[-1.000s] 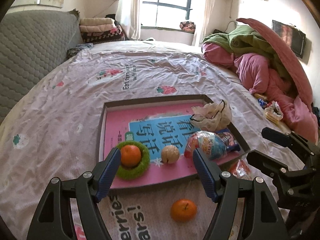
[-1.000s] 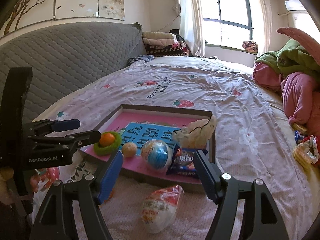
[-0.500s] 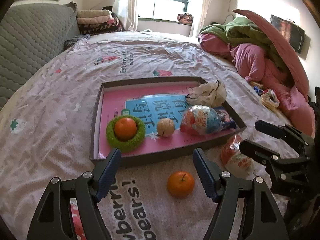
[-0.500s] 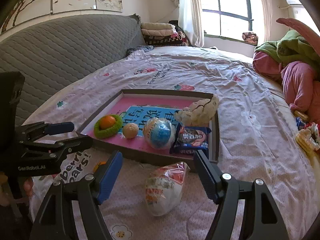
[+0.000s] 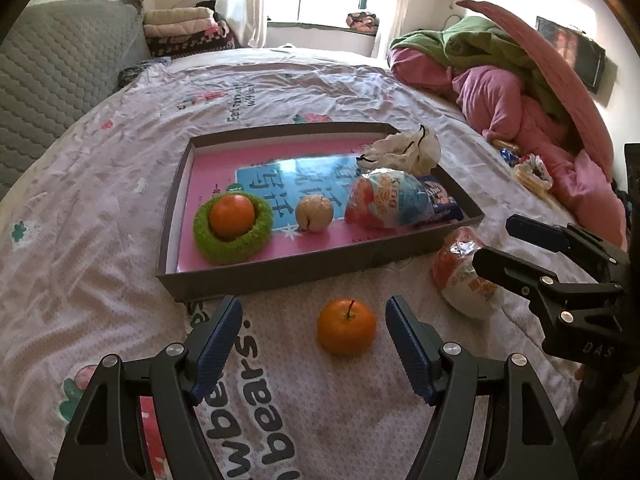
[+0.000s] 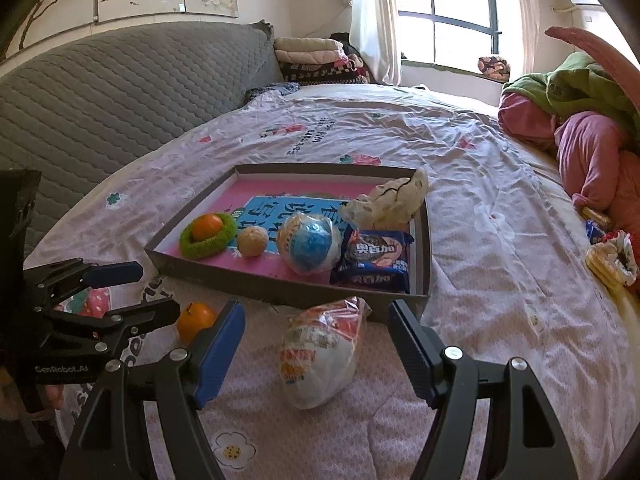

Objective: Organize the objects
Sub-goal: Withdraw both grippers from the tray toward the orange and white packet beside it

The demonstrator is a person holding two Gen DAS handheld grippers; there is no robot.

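Left wrist view: orange [image 5: 347, 327] on bedspread just near of tray [image 5: 280, 270], lying ahead between wide, empty left gripper [image 5: 314, 334], nearer to it than right gripper [image 6: 316, 342], gaping empty around snack bag [image 6: 320, 356].

orange [image 5: 346, 327] before tray [image 5: 320, 268], packet [image 5: 464, 280] right

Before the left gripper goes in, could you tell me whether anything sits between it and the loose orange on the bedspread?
Nothing visible does. The loose orange lies alone on the bedspread, ahead of the open left gripper.
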